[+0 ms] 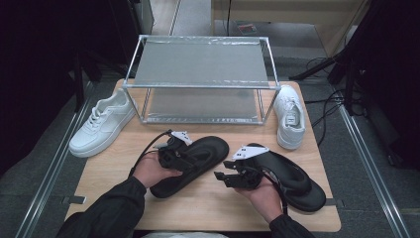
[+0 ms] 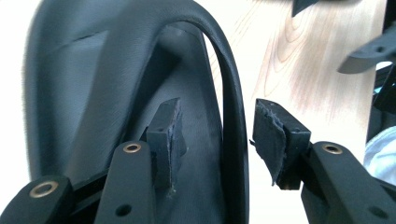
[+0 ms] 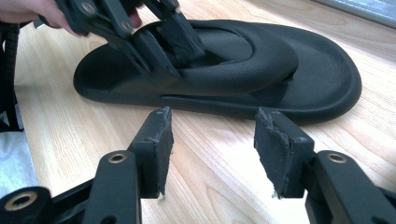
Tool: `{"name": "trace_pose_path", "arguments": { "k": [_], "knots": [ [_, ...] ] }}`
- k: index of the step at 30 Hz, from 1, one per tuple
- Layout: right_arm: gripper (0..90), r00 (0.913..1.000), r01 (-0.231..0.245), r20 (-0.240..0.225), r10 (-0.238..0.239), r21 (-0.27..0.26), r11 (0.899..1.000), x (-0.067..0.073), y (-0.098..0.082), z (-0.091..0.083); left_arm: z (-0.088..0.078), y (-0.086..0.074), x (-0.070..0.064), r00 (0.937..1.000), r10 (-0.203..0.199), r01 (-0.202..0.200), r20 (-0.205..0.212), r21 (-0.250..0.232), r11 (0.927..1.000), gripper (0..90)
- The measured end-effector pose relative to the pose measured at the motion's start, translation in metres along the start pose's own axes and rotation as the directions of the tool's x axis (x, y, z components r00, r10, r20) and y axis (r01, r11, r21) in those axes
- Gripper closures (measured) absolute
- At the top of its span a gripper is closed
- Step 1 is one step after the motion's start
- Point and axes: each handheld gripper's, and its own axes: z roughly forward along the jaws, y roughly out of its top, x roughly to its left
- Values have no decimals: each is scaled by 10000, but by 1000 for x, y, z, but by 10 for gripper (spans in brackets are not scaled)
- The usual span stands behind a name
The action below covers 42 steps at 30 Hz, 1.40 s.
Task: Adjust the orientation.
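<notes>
While the high view hides it, left gripper (image 2: 217, 140) straddles sandal strap (image 2: 233, 116).

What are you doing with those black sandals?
A person holds a gripper in each hand over a wooden table. The left gripper has its open jaws around the strap of one black sandal, not pinching it. The right gripper waits open beside it. White sneakers flank a metal rack.

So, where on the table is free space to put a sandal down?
Bare wood lies along the near edge of the table, between the two forearms, and at the near left corner below the left sneaker. Crowded: the middle, with both sandals, left and right.
</notes>
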Motion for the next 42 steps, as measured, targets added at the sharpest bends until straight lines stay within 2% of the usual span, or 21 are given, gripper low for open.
{"name": "trace_pose_path", "arguments": {
  "k": [3, 5, 8, 11, 13, 14, 16, 17, 19, 20, 21, 23, 24, 25, 28, 30, 32, 35, 39, 40, 42],
  "knots": [
    [483, 10000, 0, 16, 1, -31, 10000, 0, 0, 0, -8, -3, 1, 9999, 19, -17, 169, -131, 9999, 513],
    [485, 10000, -13, 40, 13, -31, 10000, 1, 1, 1, -15, -6, 2, 9988, 90, -80, 486, -203, 9998, 516],
    [485, 10000, -53, 77, 54, -53, 10000, 1, 2, 3, -25, -11, 3, 9981, 372, -358, 501, -281, 9990, 592],
    [484, 9999, -132, 88, 133, -61, 9999, 2, 3, 8, -38, -16, 8, 9985, 475, -463, 278, -419, 9980, 676],
    [484, 9999, -111, 124, 112, -69, 9999, 2, 4, 9, -41, -17, 10, 9987, 433, -419, 267, -529, 9977, 688],
    [484, 9998, -86, 195, 87, -33, 10000, 2, 4, 10, -44, -19, 14, 9983, 260, -229, 524, -582, 9980, 688],
    [494, 9996, -51, 291, 51, 12, 10000, 1, 5, 12, -48, -23, 19, 9988, 206, -174, 439, -720, 9973, 737],
    [522, 9993, -74, 353, 74, 12, 10000, -1, 6, 14, -51, -28, 27, 9997, 39, -25, 224, -616, 9981, 774],
    [540, 9991, -113, 414, 112, 17, 9999, -2, 6, 16, -52, -30, 32, 9999, -114, 119, 104, -534, 9985, 800],
    [579, 9990, -144, 418, 142, 44, 9999, -4, 7, 17, -52, -31, 36, 9997, -226, 228, 43, -527, 9984, 843],
    [667, 9983, -186, 561, 178, 139, 9997, -5, 7, 21, -53, -34, 43, 9995, -246, 237, -172, -515, 9984, 892],
    [746, 9980, -162, 616, 155, 112, 9998, -5, 8, 24, -52, -37, 48, 9995, -141, 124, -265, -654, 9978, 894],
    [746, 9980, -162, 616, 155, 112, 9998, -5, 8, 24, -52, -37, 48, 9995, -141, 124, -265, -654, 9978, 894],
    [828, 9970, -133, 760, 130, 38, 9999, -6, 10, 27, -53, -40, 51, 9996, 27, -52, -286, -854, 9963, 894],
    [889, 9950, -345, 938, 338, 62, 9994, -10, 13, 30, -52, -43, 55, 9994, -83, 48, -345, -1007, 9949, 898],
    [900, 9944, -461, 952, 449, 106, 9989, -12, 14, 30, -51, -44, 57, 9990, -244, 205, -374, -1017, 9946, 899],
    [900, 9901, -925, 1073, 901, 175, 9956, -22, 15, 33, -48, -47, 61, 9978, -366, 320, -551, -820, 9961, 899],
    [900, 9888, -1148, 995, 1117, 262, 9930, -26, 16, 37, -43, -49, 62, 9969, -399, 347, -681, -766, 9965, 900],
    [900, 9899, -1091, 945, 1059, 297, 9936, -26, 18, 42, -36, -51, 62, 9950, -512, 459, -856, -620, 9970, 899],
    [900, 9904, -1151, 811, 1122, 328, 9928, -27, 19, 42, -36, -52, 64, 9941, -812, 765, -717, -671, 9948, 900],
    [900, 9901, -1229, 720, 1202, 341, 9918, -28, 21, 43, -36, -54, 65, 9930, -968, 915, -679, -778, 9928, 900]
  ]
}}
